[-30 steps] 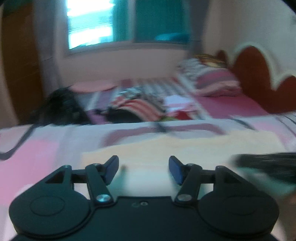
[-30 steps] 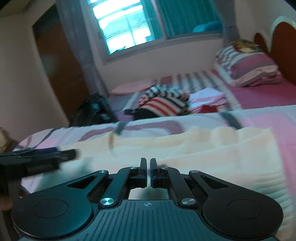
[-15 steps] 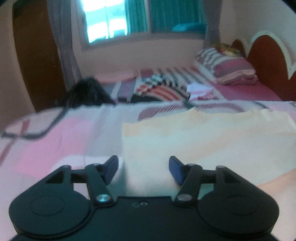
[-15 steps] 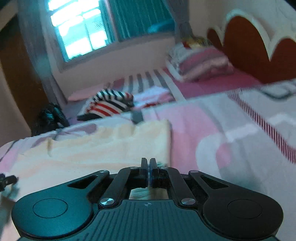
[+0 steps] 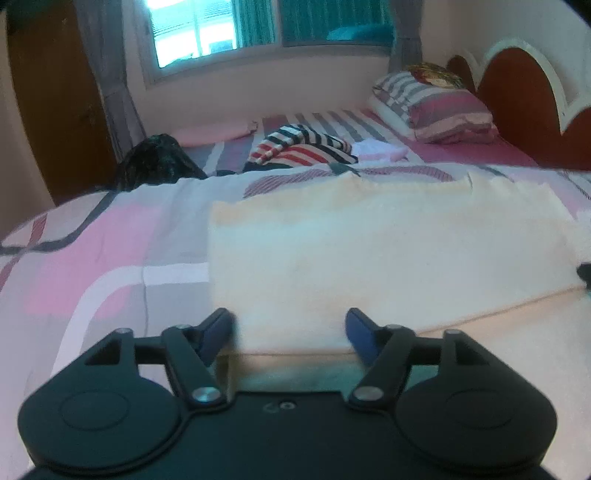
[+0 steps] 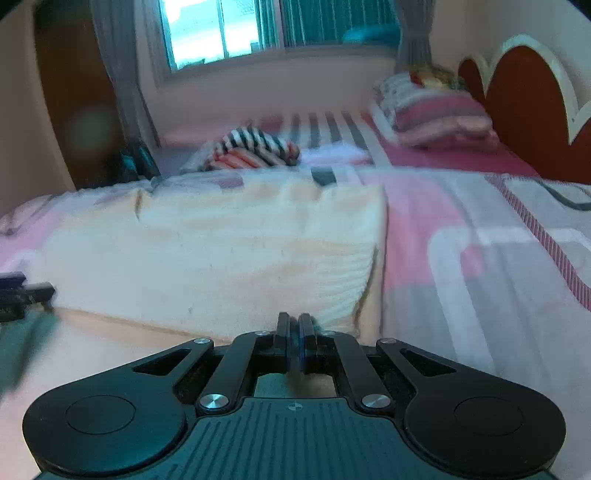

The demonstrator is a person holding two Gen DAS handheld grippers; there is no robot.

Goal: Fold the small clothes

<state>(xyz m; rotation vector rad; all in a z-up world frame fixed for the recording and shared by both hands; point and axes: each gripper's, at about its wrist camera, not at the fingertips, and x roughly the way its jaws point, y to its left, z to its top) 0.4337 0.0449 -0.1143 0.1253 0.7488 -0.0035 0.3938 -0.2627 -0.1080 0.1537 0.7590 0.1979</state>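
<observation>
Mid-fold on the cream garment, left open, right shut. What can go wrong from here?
1. The left gripper has its jaws open around the near corner of the cream garment; if it lifts before closing, that side probably stays down and the fold skews.
2. The right gripper is shut at the garment's edge; whether it pinches fabric is unclear, so it may slip out.

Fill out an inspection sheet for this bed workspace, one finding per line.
Surface: patchwork bedspread, pink and grey.
Job's things: cream garment, folded over, lying flat.
Clutter: striped clothes, black bag, pillows behind.
Grippers: left claw open around the garment's near edge; right claw shut, whether pinching cloth cannot be told.
Cables: nothing seen.
Surroundings: window, teal curtains, red headboard.
</observation>
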